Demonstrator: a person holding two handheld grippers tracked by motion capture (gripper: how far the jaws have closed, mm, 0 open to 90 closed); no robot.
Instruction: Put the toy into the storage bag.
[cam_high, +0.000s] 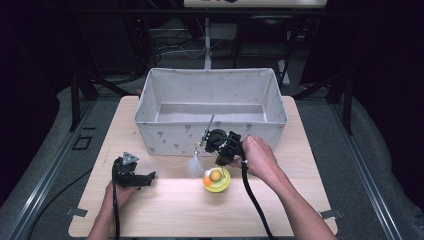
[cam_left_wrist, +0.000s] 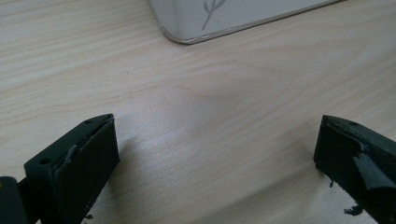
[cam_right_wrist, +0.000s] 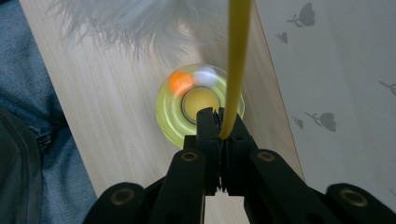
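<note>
The right gripper (cam_right_wrist: 218, 122) is clamped on a yellow wand (cam_right_wrist: 237, 60) whose long axis runs up toward the fabric bin (cam_high: 210, 80); its feather (cam_high: 195, 165) hangs over the yellow toy (cam_high: 217, 180) below. The left gripper (cam_left_wrist: 215, 158) rests wide apart, empty, on the surface (cam_high: 165, 210)

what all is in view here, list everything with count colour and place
fabric bin: 1, light grey with small dark prints, open top, far half of table
table: 1, light wood, under everything
round toy base: 1, yellow-green with an orange ball and a white ball in its ring, on the table before the bin
wand: 1, yellow stick, clamped in the right gripper above the base
feather tuft: 1, white, just left of the base
left gripper: 1, black, open, low over the near-left table
right gripper: 1, black, shut on the wand
hands: 2, one on each gripper
</note>
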